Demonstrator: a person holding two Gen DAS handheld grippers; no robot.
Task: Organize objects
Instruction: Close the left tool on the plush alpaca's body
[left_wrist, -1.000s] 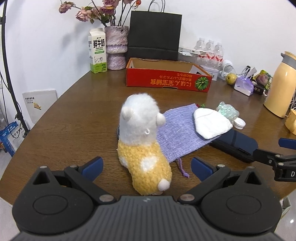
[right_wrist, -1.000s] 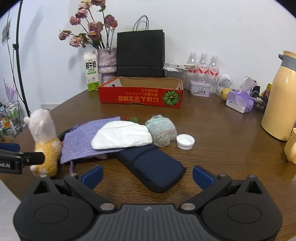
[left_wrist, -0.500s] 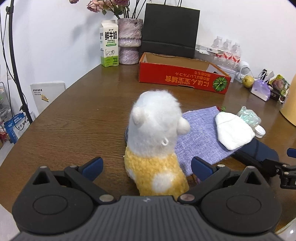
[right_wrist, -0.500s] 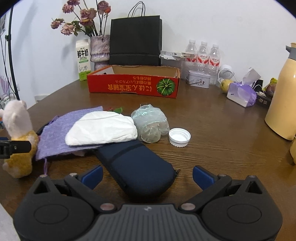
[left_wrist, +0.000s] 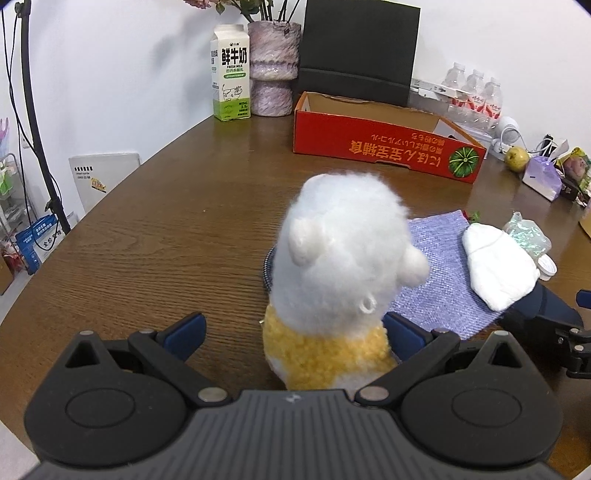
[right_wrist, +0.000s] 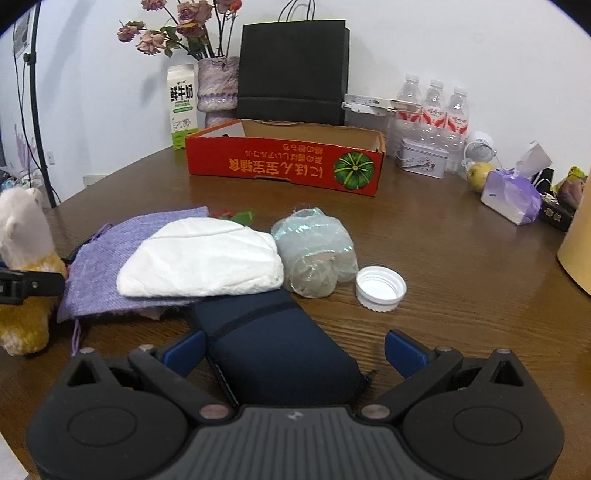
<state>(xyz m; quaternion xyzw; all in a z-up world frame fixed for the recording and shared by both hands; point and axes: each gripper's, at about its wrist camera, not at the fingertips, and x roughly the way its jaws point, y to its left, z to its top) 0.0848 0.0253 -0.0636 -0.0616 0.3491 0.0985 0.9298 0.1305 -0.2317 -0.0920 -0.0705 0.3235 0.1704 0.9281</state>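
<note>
Left claw (left_wrist: 293, 332) has closed in around the plush alpaca (left_wrist: 332, 295).

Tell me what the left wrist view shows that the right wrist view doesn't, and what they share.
Only the left wrist view: the open left tool straddling the plush toy from behind, with both tips beside its yellow body, and a white panel past the table edge.

Only the right wrist view: the open right tool around the navy pouch, the flowers above the vase, and a metal tin.

Both: the red box, milk carton, purple cloth, white bundle and bottle cap.
</note>
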